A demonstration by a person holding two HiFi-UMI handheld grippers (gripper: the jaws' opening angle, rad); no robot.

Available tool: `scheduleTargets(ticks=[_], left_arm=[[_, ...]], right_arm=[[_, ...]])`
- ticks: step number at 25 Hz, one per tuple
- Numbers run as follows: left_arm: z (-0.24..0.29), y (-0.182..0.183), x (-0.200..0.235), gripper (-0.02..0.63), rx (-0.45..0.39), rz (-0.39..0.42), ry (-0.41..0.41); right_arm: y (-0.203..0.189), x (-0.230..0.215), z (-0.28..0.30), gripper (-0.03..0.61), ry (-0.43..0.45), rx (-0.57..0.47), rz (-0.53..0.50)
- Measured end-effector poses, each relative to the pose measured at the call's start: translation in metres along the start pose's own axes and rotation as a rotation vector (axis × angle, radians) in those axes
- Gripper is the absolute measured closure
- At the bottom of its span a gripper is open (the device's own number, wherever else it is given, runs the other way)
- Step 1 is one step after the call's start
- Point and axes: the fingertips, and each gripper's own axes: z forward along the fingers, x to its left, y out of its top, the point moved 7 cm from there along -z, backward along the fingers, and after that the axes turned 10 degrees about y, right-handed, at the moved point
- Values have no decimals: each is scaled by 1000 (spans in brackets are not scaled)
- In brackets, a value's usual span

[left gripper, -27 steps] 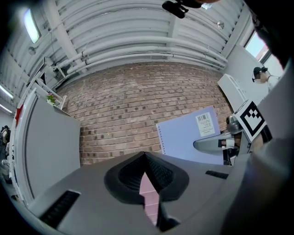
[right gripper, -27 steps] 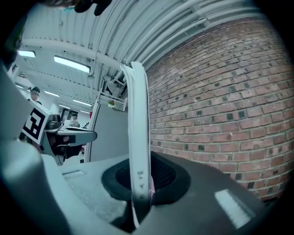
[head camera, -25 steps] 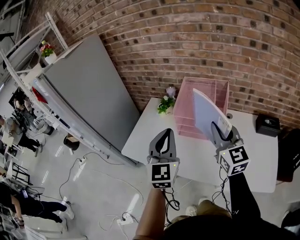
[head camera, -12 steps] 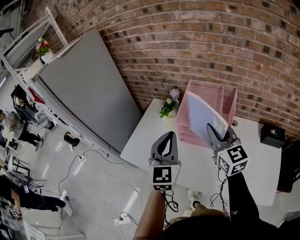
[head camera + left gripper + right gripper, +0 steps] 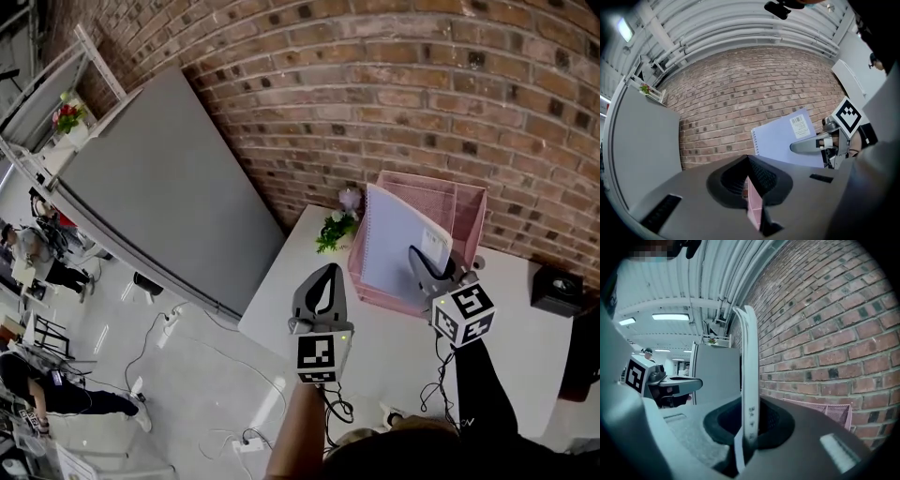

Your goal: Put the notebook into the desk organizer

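A pale lilac spiral notebook (image 5: 392, 246) stands upright on edge, with my right gripper (image 5: 418, 255) shut on its lower corner. It hangs right at the open front of the pink mesh desk organizer (image 5: 457, 199), which stands on the white table (image 5: 394, 347) against the brick wall. In the right gripper view the notebook (image 5: 749, 376) runs edge-on between the jaws, and the organizer (image 5: 834, 411) lies beyond. My left gripper (image 5: 327, 274) is shut and holds nothing, left of the notebook and over the table's near-left edge. From the left gripper view I see the notebook (image 5: 785, 138) and the right gripper (image 5: 796, 146).
A small potted plant (image 5: 336, 225) sits left of the organizer. A black box (image 5: 555, 287) rests at the table's right. A large grey panel (image 5: 159, 197) leans against the wall on the left, with cables on the floor (image 5: 178, 347) below.
Both grippers have moved forward toward the wall. The notebook has gone from in front of the organizer to right at its open front, and stands more upright.
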Motion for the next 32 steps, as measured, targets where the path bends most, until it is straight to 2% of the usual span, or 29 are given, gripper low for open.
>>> scheduleTargets(ticks=[5, 14, 21, 28, 32], left_arm=[[18, -3, -6, 606, 7, 8, 13], [44, -2, -11, 606, 12, 26, -30], [69, 0, -15, 606, -2, 49, -98], [92, -3, -15, 606, -6, 62, -169], [105, 1, -11, 606, -22, 81, -189]], right_arm=[[-4, -29, 16, 546, 1, 27, 7], [-17, -61, 36, 529, -61, 131, 16], [-22, -71, 50, 514, -101, 239, -31], [-22, -75, 69, 497, -134, 357, -157], [-23, -80, 81, 489, -148, 430, -155]])
